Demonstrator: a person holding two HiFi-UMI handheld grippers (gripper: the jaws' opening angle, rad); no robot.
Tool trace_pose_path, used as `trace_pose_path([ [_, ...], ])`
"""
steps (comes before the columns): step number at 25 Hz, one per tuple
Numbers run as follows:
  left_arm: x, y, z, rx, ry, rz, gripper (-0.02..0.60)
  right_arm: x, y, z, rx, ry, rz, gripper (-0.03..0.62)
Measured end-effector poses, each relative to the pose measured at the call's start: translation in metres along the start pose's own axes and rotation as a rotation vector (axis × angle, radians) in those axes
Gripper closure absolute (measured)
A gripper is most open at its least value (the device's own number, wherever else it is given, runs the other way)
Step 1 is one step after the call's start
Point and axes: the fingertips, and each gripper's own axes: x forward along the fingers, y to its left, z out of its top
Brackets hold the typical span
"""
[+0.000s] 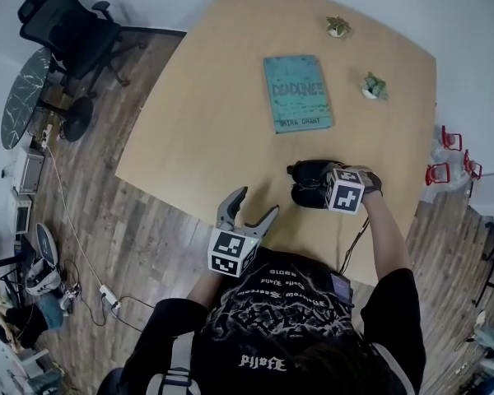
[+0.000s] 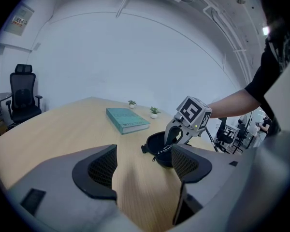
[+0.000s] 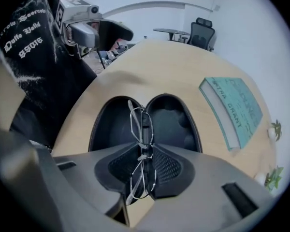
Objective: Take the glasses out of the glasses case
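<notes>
Glasses: a thin silvery wire frame (image 3: 141, 129) with clear lenses and folded arms, standing on edge.
Where the glasses are: between the pads of the right gripper (image 3: 146, 153), one lens down in the jaws, the other sticking out over the middle fold of the glasses case (image 3: 174, 122).
Glasses case: a black clamshell lying open in two rounded halves, dark inside, on the pale wooden counter (image 1: 206, 122) near the person's edge.
Right jaws: drawn narrow and clamped on the frame, pointing steeply down into the case.
Left jaws: spread wide with only bare counter between them; the left gripper (image 1: 257, 202) hangs at the counter's near edge, apart from the case.
Count: one pair of glasses, one case, two grippers, one teal book (image 1: 296, 93) lying flat, and two small potted plants (image 1: 338, 27) (image 1: 374, 85) beyond it.
Off the counter: a black office chair (image 1: 70, 27) on the wooden floor.
Hard to make out: in the head view the right gripper and its marker cube cover the glasses. The left gripper view gives only a thin glint of metal at the case. Whether the frame touches the lining cannot be told.
</notes>
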Motion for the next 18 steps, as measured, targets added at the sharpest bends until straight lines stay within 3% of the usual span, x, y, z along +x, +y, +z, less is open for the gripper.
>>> trace_pose_path([
  [7, -0.006, -0.001, 0.002, 0.004, -0.028, 0.015, 0.221, -0.005, 0.003, 0.002, -0.031, 0.002, -0.038, 0.513],
  [18, -0.013, -0.008, 0.005, 0.01, -0.059, 0.014, 0.221, -0.037, 0.001, 0.013, 0.076, -0.124, -0.153, 0.515],
])
